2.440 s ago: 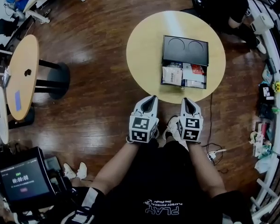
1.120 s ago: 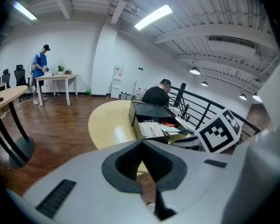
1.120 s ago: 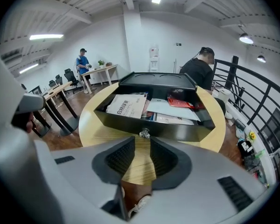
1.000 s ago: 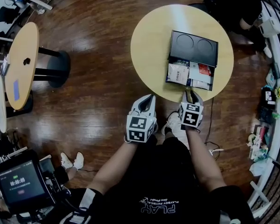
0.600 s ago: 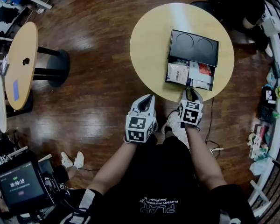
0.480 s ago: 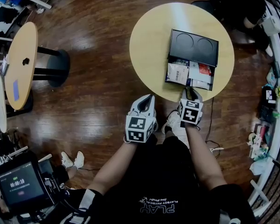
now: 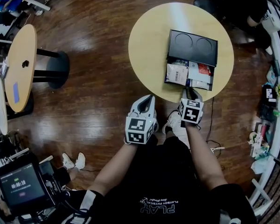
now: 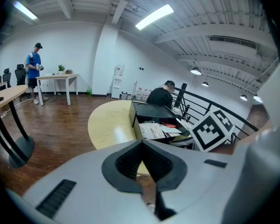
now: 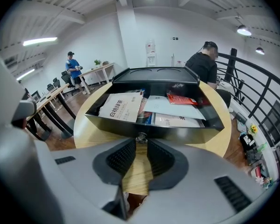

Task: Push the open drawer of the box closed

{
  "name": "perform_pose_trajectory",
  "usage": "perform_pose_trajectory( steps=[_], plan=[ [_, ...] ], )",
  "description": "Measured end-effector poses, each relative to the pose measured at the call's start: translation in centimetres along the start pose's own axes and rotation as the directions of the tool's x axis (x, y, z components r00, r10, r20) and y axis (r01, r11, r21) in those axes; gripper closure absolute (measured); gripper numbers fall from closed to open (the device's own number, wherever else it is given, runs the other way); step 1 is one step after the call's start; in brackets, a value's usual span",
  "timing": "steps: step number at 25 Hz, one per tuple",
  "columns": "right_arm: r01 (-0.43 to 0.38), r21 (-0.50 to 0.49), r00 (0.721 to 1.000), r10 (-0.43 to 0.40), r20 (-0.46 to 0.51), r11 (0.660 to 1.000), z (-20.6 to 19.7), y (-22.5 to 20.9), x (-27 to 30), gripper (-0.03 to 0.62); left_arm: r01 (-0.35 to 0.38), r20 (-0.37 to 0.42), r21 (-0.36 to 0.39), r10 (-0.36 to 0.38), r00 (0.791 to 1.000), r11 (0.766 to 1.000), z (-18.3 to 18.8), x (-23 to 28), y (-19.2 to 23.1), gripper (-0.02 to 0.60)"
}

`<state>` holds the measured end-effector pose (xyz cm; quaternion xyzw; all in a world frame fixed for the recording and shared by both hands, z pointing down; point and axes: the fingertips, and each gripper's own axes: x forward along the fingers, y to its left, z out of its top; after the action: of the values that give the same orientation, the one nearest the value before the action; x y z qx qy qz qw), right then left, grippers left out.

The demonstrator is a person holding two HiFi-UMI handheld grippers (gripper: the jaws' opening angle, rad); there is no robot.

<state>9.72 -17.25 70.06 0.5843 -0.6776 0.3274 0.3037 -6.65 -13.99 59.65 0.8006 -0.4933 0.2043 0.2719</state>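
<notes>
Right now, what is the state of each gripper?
Left gripper: closed, empty.
Right gripper: slightly open, tips at the drawer knob.

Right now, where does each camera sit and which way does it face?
Head view: on the person's head, steeply down at the round table; arms, left gripper and right gripper show.
Left gripper view: on that gripper, past shut jaws toward the table; right gripper's cube shows.
Right gripper view: past parted jaws, at the drawer front.
All share the drawer.

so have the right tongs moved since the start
Yes. The right tongs moved forward past the table edge, up to the drawer front.
</notes>
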Motion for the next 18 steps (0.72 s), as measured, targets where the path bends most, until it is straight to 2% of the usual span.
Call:
perform_pose_trajectory(
  steps=[8,18],
  plan=[
    [0.001,0.006,1.000,-0.001,0.001,1.000,0.1,-0.2,-0.2,0.514,0.000,0.023,0.004,0.000,1.000,1.000,0.9,0.0,-0.2,0.585],
    [-0.012,0.024,0.998,0.010,0.062,1.000,1.2,0.1,-0.3,0.514,-0.001,0.017,0.003,0.001,1.000,1.000,0.5,-0.2,0.1,0.584]
  ],
)
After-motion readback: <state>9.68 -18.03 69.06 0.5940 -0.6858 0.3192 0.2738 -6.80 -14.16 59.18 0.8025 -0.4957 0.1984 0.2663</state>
